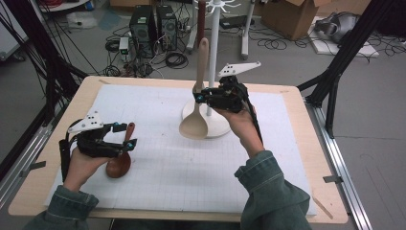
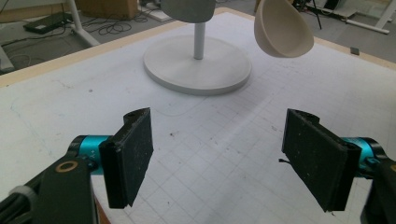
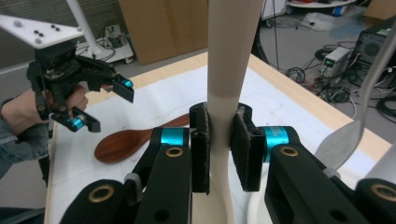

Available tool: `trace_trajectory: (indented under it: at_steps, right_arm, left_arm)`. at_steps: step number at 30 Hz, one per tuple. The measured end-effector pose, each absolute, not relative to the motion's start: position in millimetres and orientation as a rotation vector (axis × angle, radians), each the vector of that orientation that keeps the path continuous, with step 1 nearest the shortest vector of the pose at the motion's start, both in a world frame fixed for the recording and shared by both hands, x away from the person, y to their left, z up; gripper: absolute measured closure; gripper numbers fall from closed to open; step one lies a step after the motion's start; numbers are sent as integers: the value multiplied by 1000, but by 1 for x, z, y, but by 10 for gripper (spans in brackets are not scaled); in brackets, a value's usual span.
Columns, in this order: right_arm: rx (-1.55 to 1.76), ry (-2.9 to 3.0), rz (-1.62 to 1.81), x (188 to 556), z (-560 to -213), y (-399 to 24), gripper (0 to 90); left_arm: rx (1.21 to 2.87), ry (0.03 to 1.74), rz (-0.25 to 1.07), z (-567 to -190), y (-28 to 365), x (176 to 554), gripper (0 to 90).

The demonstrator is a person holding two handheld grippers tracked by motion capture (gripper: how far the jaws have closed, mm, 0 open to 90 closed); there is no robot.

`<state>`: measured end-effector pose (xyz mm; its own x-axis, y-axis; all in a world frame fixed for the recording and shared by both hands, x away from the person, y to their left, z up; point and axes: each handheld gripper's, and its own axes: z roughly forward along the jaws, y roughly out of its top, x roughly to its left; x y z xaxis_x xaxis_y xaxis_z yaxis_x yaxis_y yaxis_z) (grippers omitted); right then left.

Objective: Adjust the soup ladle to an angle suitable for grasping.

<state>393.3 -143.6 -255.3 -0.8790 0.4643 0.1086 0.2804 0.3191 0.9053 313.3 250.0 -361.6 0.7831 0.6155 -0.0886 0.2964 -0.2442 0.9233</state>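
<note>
Pale wood is showing between the jaws of the right gripper (image 1: 197, 96), which is clamping the light spoon (image 1: 195, 122) by its handle and holding it upright above the white mat (image 1: 201, 177), bowl down, just in front of the white stand (image 1: 216, 128). At the near left, the left gripper (image 1: 125, 135) is hovering over the dark wooden spoon (image 1: 119, 163) lying flat on the mat; its 2 jaws are standing wide apart with nothing between them.

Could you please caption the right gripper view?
Right gripper clamps pale wooden spoon; dark wooden spoon lies beyond.
</note>
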Motion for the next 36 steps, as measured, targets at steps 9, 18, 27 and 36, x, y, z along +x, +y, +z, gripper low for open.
trace_trajectory:
  at_steps: [9, 18, 27, 36]
  right_arm:
    - [718, 2391, 1576, 406, -240, -147, 789]
    - [759, 2374, 1556, 419, -226, -151, 789]
    - [781, 2371, 1534, 431, -215, -146, 789]
    - [820, 2369, 1505, 441, -209, -146, 789]
  left_arm:
    - [1850, 698, 358, -362, 250, 313, 241]
    - [1855, 697, 359, -362, 249, 314, 213]
    - [1848, 697, 363, -361, 250, 313, 200]
    - [1843, 695, 361, -359, 251, 312, 201]
